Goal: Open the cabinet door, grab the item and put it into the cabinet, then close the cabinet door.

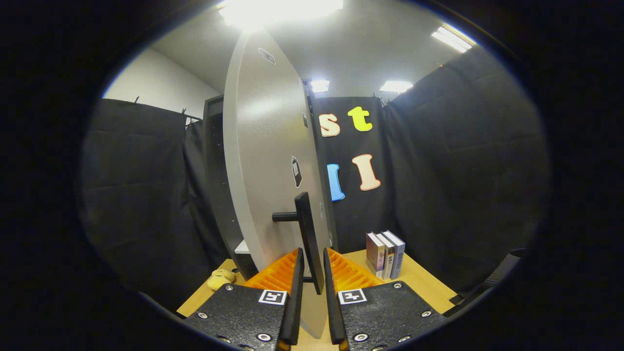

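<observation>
The grey cabinet door [265, 161] stands swung partway out from the dark cabinet body [214, 170], edge-on to me. Its black bar handle [306, 219] runs down between my fingers. My gripper [313, 258] is shut on the lower part of that handle, one finger on each side. A small yellow item [220, 279] lies on the wooden table [419, 285], left of the fingers and near the cabinet's foot. A pale shelf edge [242, 247] shows inside the cabinet behind the door.
Three books [385, 253] stand upright on the table to the right of the door, close to the black cloth wall. The cloth wall encloses the table on the left, back and right.
</observation>
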